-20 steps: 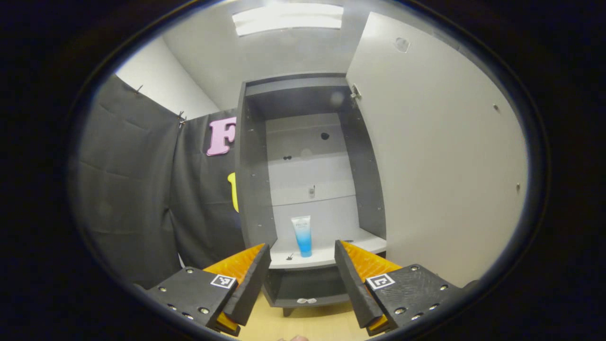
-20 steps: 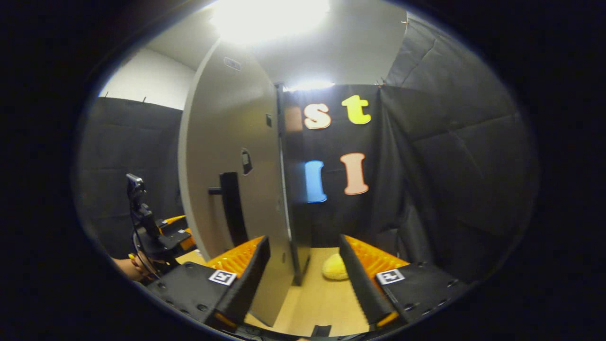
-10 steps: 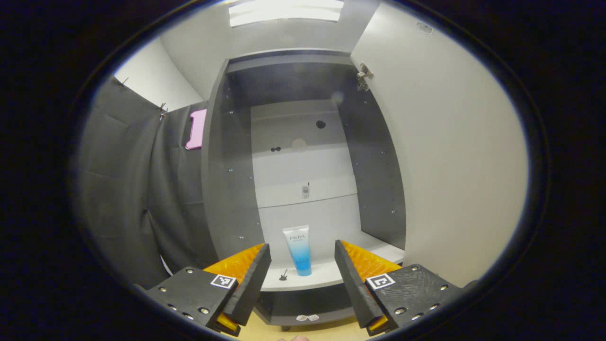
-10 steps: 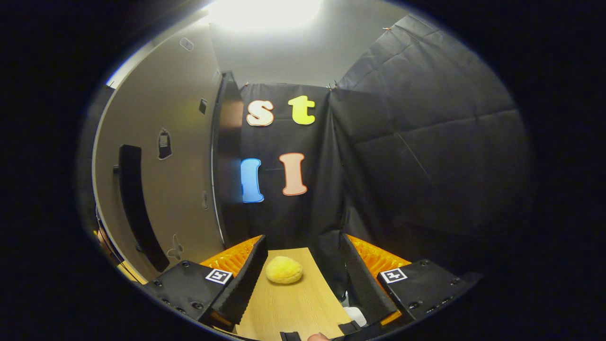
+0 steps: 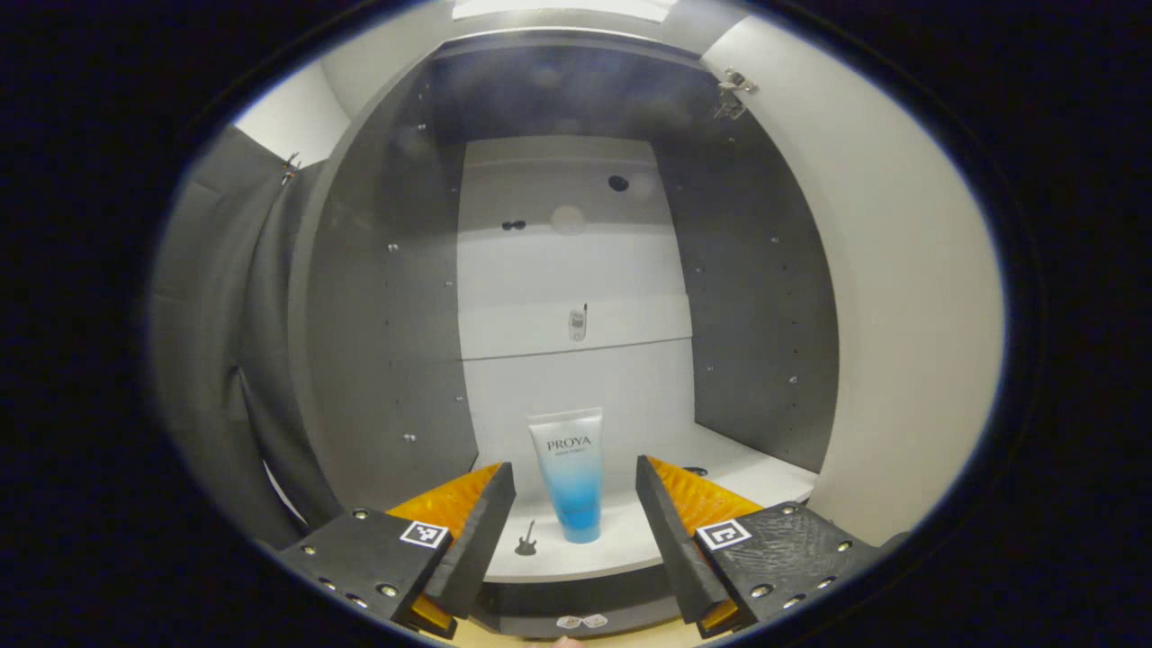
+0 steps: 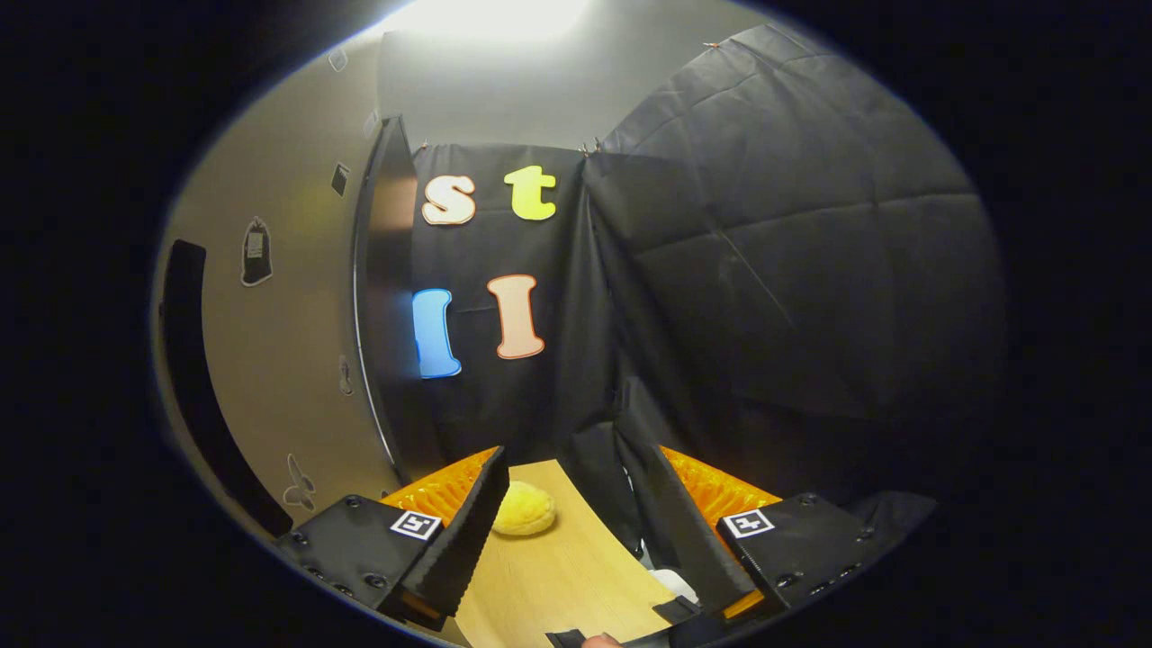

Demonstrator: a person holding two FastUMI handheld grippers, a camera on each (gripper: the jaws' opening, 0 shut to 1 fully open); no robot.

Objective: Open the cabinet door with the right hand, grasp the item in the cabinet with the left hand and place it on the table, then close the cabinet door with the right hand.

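1. The tube stands upright, cap down, on the white shelf inside the cabinet; it is white at the top and fades to blue at the bottom; nothing touches it.
2. The left gripper is level with the shelf's front edge, its fingers spread wide with the tube seen in the gap between them; neither finger meets the tube.
3. A small guitar-shaped sticker lies on the shelf just left of the tube; a small phone-shaped sticker sits on the pale back panel above it.
4. The cabinet door stands swung open at the right of the left gripper view, its hinge up at the top corner.
5. In the right gripper view the door is at the left, with its dark handle near the edge.
6. The right gripper hangs over the wooden surface, fingers spread and holding nothing, apart from the door.
7. A yellow fluffy object rests on the surface, just beside the right gripper's left finger.
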